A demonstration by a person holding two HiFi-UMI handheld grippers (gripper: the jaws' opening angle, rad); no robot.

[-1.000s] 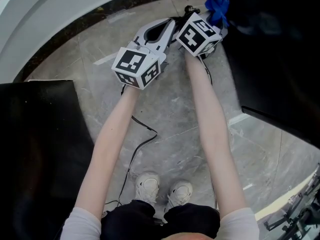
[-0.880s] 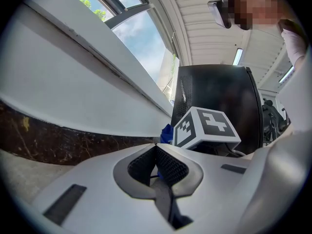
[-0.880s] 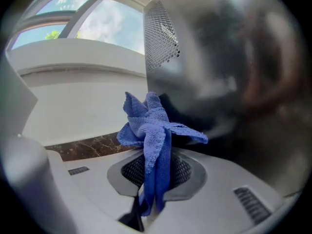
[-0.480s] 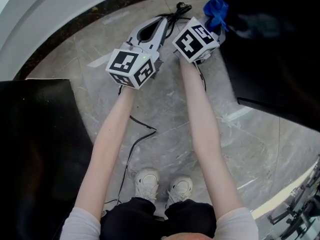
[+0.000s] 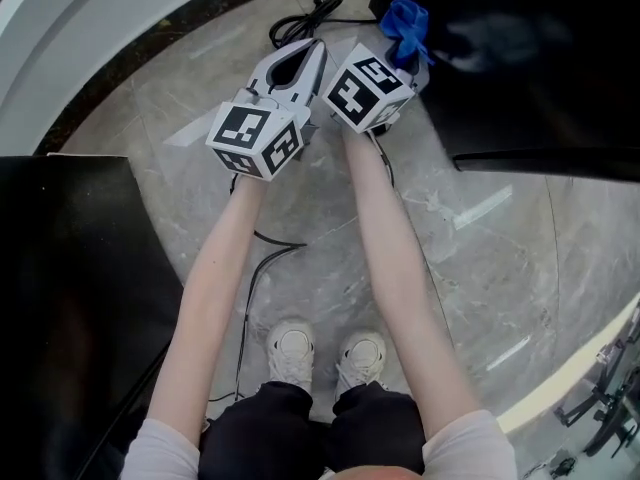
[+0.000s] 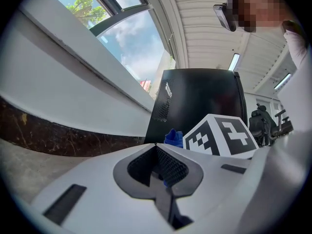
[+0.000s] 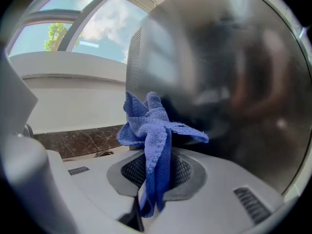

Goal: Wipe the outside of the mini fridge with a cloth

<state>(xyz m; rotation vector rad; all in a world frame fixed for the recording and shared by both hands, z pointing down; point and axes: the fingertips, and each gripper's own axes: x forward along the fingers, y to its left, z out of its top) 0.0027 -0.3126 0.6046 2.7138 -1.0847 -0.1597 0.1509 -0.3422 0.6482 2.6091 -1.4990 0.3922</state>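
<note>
The right tongs (image 7: 155, 177) pinch a blue woven cloth (image 7: 151, 126), bunched just beside the glossy black mini fridge (image 7: 219, 72). The left tongs (image 6: 156, 146) are closed and empty. Only the head view shows the grey marble floor (image 5: 480, 258).

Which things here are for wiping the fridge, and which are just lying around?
For the job: blue cloth; right gripper, pinching it; black mini fridge.

Just lying about: black cable on the floor; big black box at the left; left gripper, shut and empty.
</note>
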